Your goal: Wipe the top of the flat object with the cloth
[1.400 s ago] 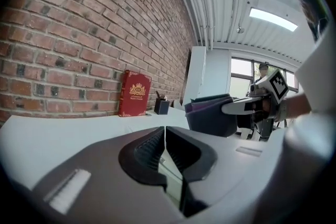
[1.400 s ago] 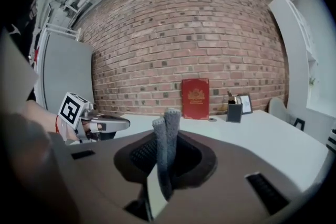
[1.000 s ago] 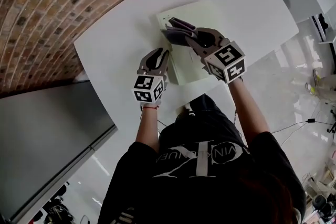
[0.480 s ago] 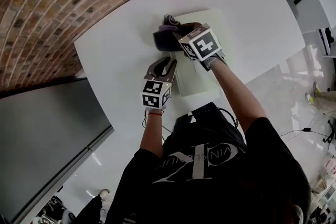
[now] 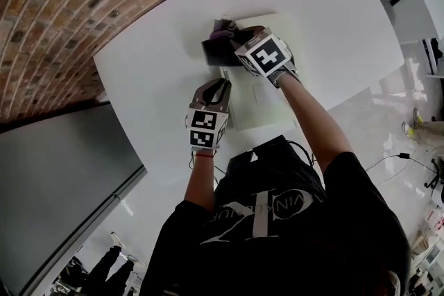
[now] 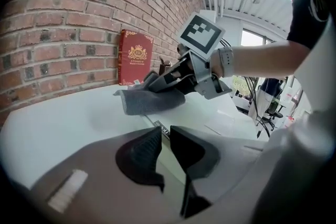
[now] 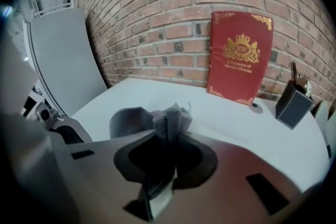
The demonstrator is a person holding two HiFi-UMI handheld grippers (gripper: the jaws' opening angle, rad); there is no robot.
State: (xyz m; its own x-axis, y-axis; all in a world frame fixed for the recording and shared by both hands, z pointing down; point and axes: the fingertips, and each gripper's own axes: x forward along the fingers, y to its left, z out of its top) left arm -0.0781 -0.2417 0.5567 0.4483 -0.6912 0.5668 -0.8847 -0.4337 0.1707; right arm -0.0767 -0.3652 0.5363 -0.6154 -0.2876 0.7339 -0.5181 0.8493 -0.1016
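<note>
Cloth (image 5: pixel 216 46), dark grey and bunched, is clamped in my right claw (image 5: pixel 232 44) at the upper-left corner of the pale flat object (image 5: pixel 260 104), which lies mid-frame on the white worktop (image 5: pixel 146 73); whether it presses down there I cannot tell. My left claw (image 5: pixel 220 85) is at that object's left edge, its jaws having just been closing to a narrow gap with nothing clamped between them. I judge the wipe barely begun, with nearly the whole top left.
</note>
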